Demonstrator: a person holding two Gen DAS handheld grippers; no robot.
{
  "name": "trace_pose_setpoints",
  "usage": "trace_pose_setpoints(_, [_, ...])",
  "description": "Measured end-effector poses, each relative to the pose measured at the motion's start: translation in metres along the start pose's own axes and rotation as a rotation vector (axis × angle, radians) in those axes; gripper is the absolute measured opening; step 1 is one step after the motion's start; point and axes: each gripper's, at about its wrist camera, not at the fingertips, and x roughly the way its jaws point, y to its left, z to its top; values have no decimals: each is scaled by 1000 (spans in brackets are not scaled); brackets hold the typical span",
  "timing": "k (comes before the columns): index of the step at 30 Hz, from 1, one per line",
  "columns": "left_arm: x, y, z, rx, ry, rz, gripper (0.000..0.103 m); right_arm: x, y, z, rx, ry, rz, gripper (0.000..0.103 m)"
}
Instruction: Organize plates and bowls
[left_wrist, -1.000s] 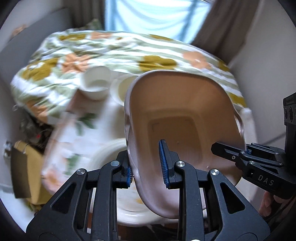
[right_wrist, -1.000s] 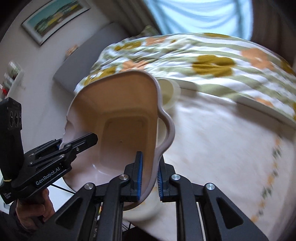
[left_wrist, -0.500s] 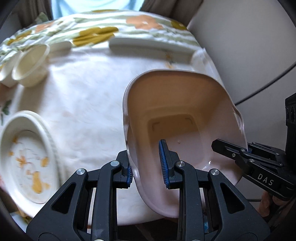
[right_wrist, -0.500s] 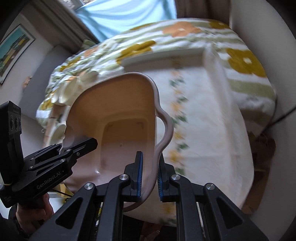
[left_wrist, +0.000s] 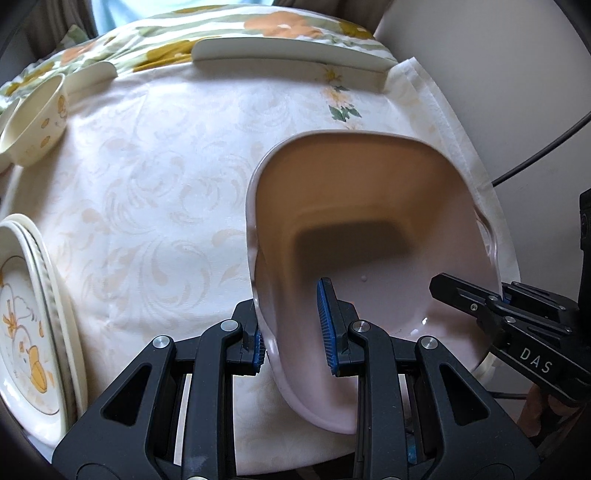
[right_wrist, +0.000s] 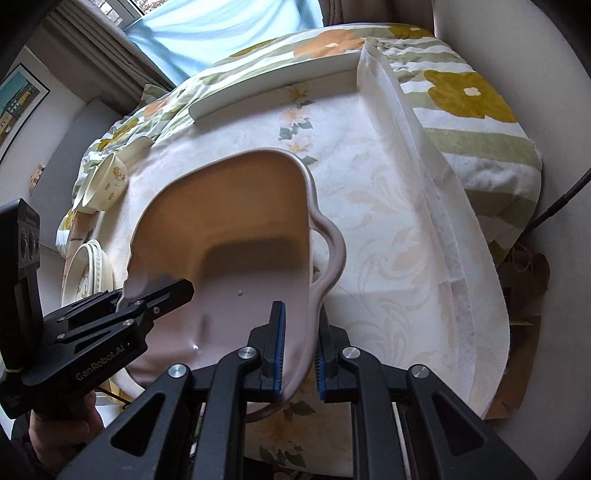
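Note:
A large pink rectangular dish (left_wrist: 369, 221) with wavy handles is held by both grippers over the right part of the table. My left gripper (left_wrist: 293, 332) is shut on its left rim. My right gripper (right_wrist: 297, 347) is shut on its right rim next to the handle (right_wrist: 332, 254). The dish (right_wrist: 240, 229) is empty and tilted toward the cameras. A stack of cream plates (left_wrist: 29, 314) with a yellow cartoon print lies at the table's left edge. A small cream bowl (left_wrist: 33, 122) lies tipped on its side at the far left; it also shows in the right wrist view (right_wrist: 107, 181).
The table has a cream patterned tablecloth (left_wrist: 166, 184). A flat white tray edge (left_wrist: 288, 51) lies along the far side. A floral blanket (right_wrist: 461, 92) lies beyond the table. A wall and a black cable (left_wrist: 546, 147) are on the right.
Both grippers have carried the dish rightward and lower, toward the table's right part. The dish has tilted flatter. The plates and bowl have slid to the left of the view.

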Motion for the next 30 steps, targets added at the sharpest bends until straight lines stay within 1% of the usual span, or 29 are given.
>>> trace_pose_setpoints(4, [7,-4,4,22,6,13,22,2,-5,-1,21,-1,26,13])
trace_pose_setpoints(7, [10,-9,3,46,9,44,22,1,-7,-3,47,-4,46,13])
trace_pose_setpoints(9, [12,-10,2,52,18,50,22,1,-11,-2,70,-8,61,13])
trace_pose_setpoints(12, [17,-11,2,52,32,57,22,3,-19,-2,141,-9,104,13])
trace_pose_setpoints(14, [18,-13,3,59,32,63,23,6,-26,-3,199,-6,141,22])
trace_pose_setpoints(16, [18,-15,3,65,30,64,25,6,-32,-4,241,-18,165,50])
trace_pose_setpoints(17, [19,-16,3,68,30,63,27,6,-36,-5,269,-26,187,52])
trace_pose_setpoints(19, [20,-18,3,78,32,54,37,5,-39,-6,287,-27,204,52])
trace_pose_setpoints(20, [20,-20,3,84,30,64,55,5,-39,-6,288,-28,205,52])
trace_pose_setpoints(21, [20,-21,3,88,25,75,75,4,-39,-5,288,-29,203,52])
trace_pose_setpoints(22, [20,-22,3,89,16,77,77,2,-39,-6,288,-32,201,52])
trace_pose_setpoints(25, [16,-22,4,82,12,59,77,-5,-39,-6,286,-46,199,52])
trace_pose_setpoints(27, [10,-20,3,79,12,63,77,-13,-37,-7,268,-60,179,52])
trace_pose_setpoints(30, [-10,-17,-1,71,-1,78,77,-31,-33,-6,227,-90,147,52])
